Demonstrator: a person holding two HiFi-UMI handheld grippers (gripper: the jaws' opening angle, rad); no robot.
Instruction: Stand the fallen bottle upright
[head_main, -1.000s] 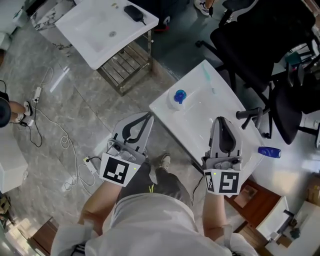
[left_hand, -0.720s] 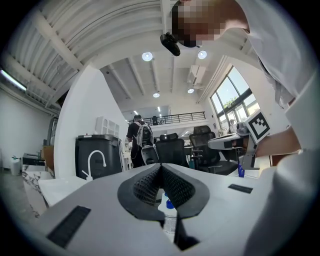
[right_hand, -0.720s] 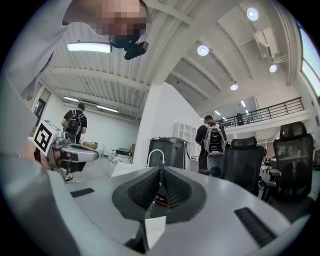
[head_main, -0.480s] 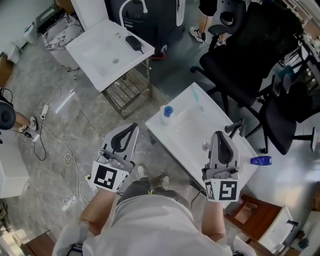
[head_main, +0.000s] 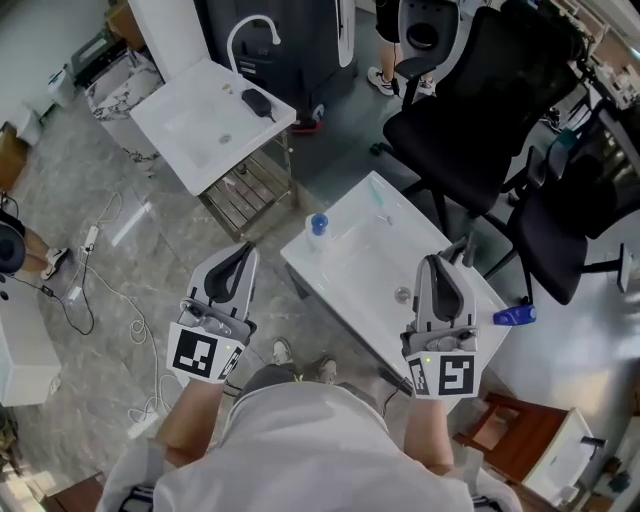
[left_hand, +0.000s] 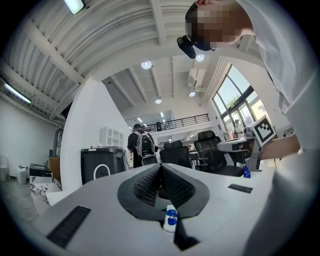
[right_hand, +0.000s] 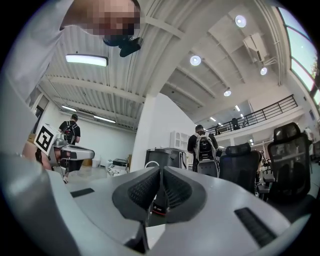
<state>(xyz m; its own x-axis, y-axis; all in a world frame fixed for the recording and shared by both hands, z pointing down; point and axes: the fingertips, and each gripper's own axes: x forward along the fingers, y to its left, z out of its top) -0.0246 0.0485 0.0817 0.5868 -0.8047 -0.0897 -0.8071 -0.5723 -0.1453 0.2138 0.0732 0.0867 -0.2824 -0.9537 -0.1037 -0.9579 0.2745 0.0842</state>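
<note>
Bottle (head_main: 317, 226) stands near the 9 o'clock corner of the table (head_main: 350, 270), long axis vertical, blue cap up. It looks already stood, so you're at the back-off step. Left gripper (head_main: 243, 253), with the bottle at its 2 o'clock, and right gripper (head_main: 437, 264) are both pinched closed and empty. Next: just stay clear of it.

Worn: a pale off-white shirt (head_main: 300, 440) with short sleeves, dark trousers (head_main: 262, 376) and light shoes (head_main: 283, 350). We log the left gripper (head_main: 243, 254) and right gripper (head_main: 438, 263) as matching light grey moulded shells that taper forward. The jaws are lined with black ribbed pads (left_hand: 145, 184). Each carries a cube (head_main: 207, 352) faced with black-and-white square markers. Narrow black slots (left_hand: 70, 226) sit in the shell flanks.
</note>
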